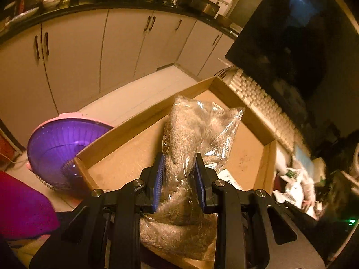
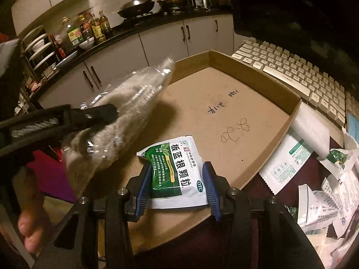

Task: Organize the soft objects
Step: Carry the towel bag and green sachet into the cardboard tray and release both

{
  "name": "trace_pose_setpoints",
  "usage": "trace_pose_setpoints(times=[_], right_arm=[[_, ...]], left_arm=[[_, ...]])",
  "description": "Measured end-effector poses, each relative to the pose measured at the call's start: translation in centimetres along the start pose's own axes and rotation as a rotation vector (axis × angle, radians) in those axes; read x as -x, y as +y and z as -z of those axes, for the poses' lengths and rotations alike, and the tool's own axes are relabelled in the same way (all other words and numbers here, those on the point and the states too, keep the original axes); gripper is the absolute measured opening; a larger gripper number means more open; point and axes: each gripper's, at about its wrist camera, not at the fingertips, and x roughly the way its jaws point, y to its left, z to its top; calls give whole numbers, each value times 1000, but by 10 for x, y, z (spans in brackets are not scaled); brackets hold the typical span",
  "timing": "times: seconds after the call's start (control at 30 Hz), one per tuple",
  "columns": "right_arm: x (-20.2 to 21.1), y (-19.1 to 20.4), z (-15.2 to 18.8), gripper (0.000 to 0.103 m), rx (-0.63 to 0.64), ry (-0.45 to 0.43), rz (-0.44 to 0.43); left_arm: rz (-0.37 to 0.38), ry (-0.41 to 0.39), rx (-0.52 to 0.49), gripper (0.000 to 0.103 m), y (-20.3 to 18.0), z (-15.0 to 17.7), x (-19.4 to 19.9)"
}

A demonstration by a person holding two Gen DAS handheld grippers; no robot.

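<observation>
My left gripper [image 1: 179, 168] is shut on a clear plastic bag of fluffy beige cloth [image 1: 190, 134] and holds it above the shallow cardboard tray [image 1: 139, 148]. The same bag [image 2: 116, 121] and the left gripper [image 2: 98, 112] show at the left of the right wrist view, over the tray's near left corner. My right gripper [image 2: 177, 174] is open, its blue pads either side of a green and white medicine sachet [image 2: 177, 170] that lies flat on the tray floor [image 2: 224, 116] near the front edge.
A purple and pink basket [image 1: 60, 148] stands left of the tray. A white keyboard [image 2: 298, 76] and a dark monitor [image 1: 291, 33] lie behind it. Several loose sachets [image 2: 325, 183] lie to the right. Kitchen cabinets stand beyond.
</observation>
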Motion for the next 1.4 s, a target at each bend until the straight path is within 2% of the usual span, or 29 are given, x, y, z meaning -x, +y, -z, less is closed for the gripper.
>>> trace_pose_setpoints(times=[0.17, 0.23, 0.3, 0.37, 0.4, 0.43, 0.47, 0.7, 0.73, 0.8, 0.83, 0.93, 1.0, 1.07, 1.17, 1.23, 1.3, 1.4], right_arm=[[-1, -1, -3, 46, -19, -12, -20], [2, -1, -1, 48, -30, -22, -37], [8, -1, 3, 50, -38, -37, -57], [16, -2, 6, 61, -46, -54, -90], [21, -2, 7, 66, -48, -65, -104], [26, -3, 9, 71, -49, -78, -111], [31, -3, 11, 71, -50, -87, -110], [59, -19, 32, 71, -94, -124, -165], [62, -21, 35, 71, -98, -128, -167], [70, -29, 42, 71, -112, -144, -165], [75, -33, 47, 71, -123, -153, -167], [88, -45, 59, 71, -145, -176, -165], [97, -52, 66, 71, -159, -192, -149], [105, -62, 75, 71, -184, -200, -134], [115, -81, 90, 72, -239, -198, -128], [122, -94, 101, 72, -275, -201, -130], [129, -104, 110, 72, -301, -211, -126], [138, -118, 121, 72, -337, -224, -102]], left_arm=[[4, 19, 21, 25, 1, -3, -10], [34, 44, 36, 29, 4, -4, -14], [71, 49, 38, 36, 3, -5, -13], [117, 50, 48, 53, 2, -5, -10], [130, 43, 57, 57, 1, -6, -7], [126, 27, 63, 65, 0, -7, -4], [109, 12, 65, 68, -2, -7, -2], [54, -64, 1, 69, -23, -1, 12], [43, -55, 1, 69, -24, 1, 11], [6, 25, 23, 69, -24, 1, 0], [17, 48, 35, 69, -24, 3, -2], [37, -4, 17, 69, -32, 9, 14], [36, -61, -35, 69, -42, 15, 28], [38, -82, -98, 72, -55, 23, 36], [71, 8, -125, 72, -61, 29, 30], [102, 33, -65, 72, -59, 31, 30], [121, -12, -51, 72, -61, 34, 41], [112, -112, -116, 72, -74, 39, 62]])
